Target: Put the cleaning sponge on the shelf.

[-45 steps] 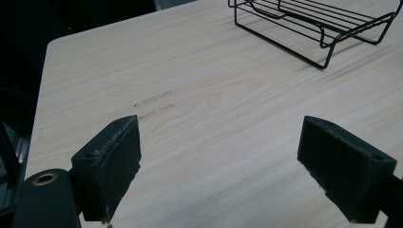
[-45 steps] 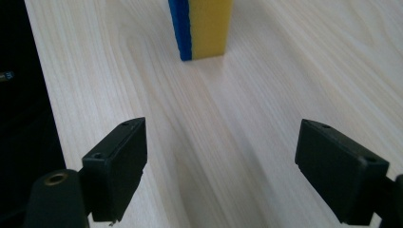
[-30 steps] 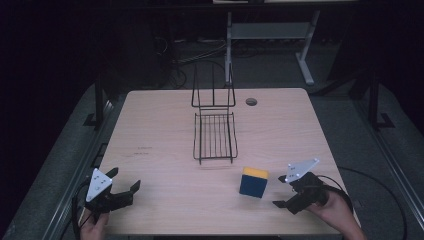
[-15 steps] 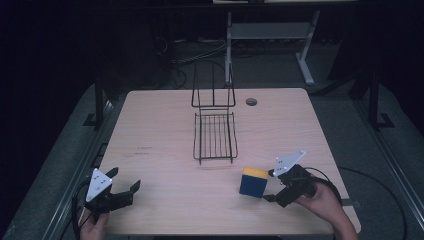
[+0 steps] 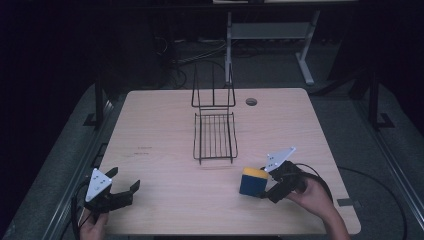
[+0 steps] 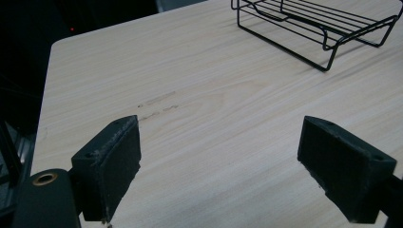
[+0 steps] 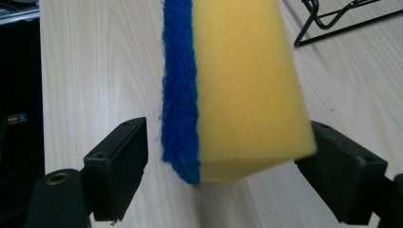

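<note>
A yellow sponge with a blue scouring face (image 5: 253, 181) stands on edge on the wooden table (image 5: 165, 130), right of centre near the front. My right gripper (image 5: 266, 189) is open, its jaws on either side of the sponge (image 7: 237, 90), which stands between them with a gap on the blue side. My left gripper (image 5: 124, 186) rests open at the front left corner, with nothing but bare table (image 6: 214, 118) between its jaws. A black wire rack (image 5: 215, 134) lies in the middle of the table.
The wire rack (image 6: 313, 23) has an upright back section at its far end. A small dark hole (image 5: 251, 101) marks the table's far right area. A desk frame (image 5: 270, 35) stands on the floor beyond the table.
My right gripper has moved left and forward until its open jaws straddle the sponge. The left gripper has stayed put.
</note>
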A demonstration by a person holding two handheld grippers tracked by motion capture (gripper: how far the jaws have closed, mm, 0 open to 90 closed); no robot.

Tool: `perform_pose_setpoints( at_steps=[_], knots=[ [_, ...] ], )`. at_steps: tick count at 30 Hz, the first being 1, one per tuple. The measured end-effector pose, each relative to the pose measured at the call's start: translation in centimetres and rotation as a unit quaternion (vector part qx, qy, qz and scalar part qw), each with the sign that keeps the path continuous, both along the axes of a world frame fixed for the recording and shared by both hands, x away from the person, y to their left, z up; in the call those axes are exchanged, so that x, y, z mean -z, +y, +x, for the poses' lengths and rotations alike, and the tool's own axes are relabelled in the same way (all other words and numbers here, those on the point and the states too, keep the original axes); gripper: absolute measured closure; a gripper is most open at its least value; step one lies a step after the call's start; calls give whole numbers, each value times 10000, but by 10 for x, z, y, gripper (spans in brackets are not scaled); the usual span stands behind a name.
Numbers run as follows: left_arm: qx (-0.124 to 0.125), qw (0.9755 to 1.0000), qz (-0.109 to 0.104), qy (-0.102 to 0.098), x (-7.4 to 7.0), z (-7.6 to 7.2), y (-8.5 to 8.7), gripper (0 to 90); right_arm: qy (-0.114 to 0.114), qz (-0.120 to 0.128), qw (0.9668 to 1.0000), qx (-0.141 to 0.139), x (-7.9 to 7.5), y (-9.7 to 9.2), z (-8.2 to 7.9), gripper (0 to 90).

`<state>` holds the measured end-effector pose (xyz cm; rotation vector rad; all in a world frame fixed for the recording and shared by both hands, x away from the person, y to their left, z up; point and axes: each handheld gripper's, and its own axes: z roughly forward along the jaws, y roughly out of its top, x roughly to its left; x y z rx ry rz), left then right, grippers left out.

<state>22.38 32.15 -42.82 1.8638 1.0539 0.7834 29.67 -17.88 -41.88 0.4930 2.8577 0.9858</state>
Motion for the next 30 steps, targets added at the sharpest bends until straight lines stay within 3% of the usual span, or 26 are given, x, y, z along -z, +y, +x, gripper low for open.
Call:
perform_pose_setpoints(
  at_steps=[11, 21, 22, 24, 30],
  knots=[
    [1, 10000, 3, -22, -1, 0, 1, 139, 11, -13, 10000, -78, 4, 11, 5, 245],
    [-7, 10000, -9, -26, -1, 0, 2, 139, 35, -26, 9998, -182, 7, 14, 7, 432],
    [-7, 10000, -4, -30, -1, -1, 2, 139, 42, -8, 9997, -233, 6, 14, 7, 499],
    [-7, 10000, -6, -30, -1, 0, 2, 139, 13, 29, 9996, -266, 5, 14, 7, 547],
    [-5, 10000, -10, -26, -1, 0, 2, 139, 46, 35, 9994, -347, 0, 15, 8, 563]
  ],
)
